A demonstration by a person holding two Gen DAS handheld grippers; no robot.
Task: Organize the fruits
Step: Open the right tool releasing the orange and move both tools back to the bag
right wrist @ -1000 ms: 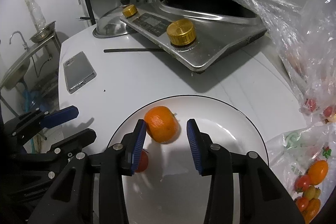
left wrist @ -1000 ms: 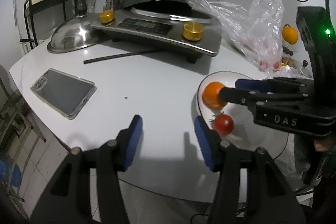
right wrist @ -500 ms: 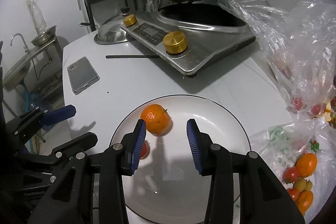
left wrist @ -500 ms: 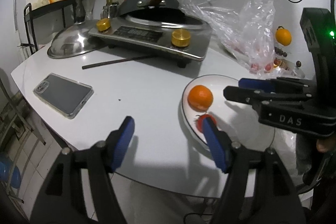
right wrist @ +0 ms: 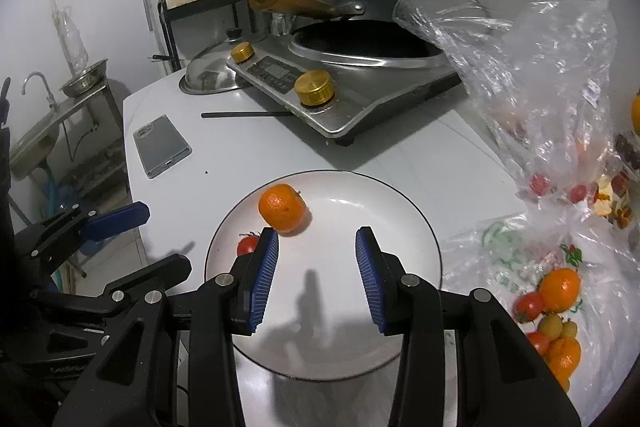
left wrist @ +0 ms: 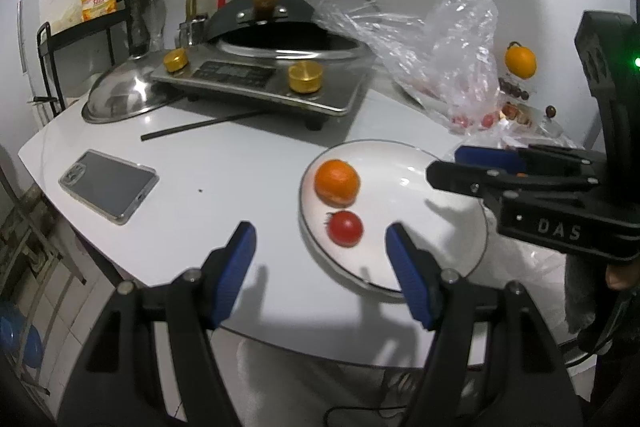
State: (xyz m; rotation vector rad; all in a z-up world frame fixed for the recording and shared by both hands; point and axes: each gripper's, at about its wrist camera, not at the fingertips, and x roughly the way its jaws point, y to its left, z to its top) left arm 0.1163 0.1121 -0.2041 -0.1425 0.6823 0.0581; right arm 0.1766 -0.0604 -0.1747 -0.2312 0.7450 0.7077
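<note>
The right wrist view shows the right gripper [right wrist: 317,275] hovering over the white plate [right wrist: 400,223], its jaws partly apart with nothing between them. The orange [right wrist: 283,207] lies on the plate just ahead of the gripper's left pad, not touching it, and the tomato [right wrist: 248,245] sits beside that pad, partly hidden by it. In the left wrist view the left gripper [left wrist: 320,267] hangs over the desk [left wrist: 240,163] edge, jaws wide and empty, with the tomato [left wrist: 345,228] and orange [left wrist: 337,182] just ahead, nearer its right finger.

Judging by this, two fruits are placed and both grippers are free, so the step in hand looks like the turn toward the next fruit. The remaining pile [right wrist: 554,311] lies on a printed bag to the right of the right gripper, well apart from the plate. The next move probably calls for swinging that gripper rightward and closing on one round fruit without crumpling the clear plastic bag [right wrist: 552,79] nearby.

The orange is round, dimpled and bright; the tomato is smaller, glossy red, its stem on.
</note>
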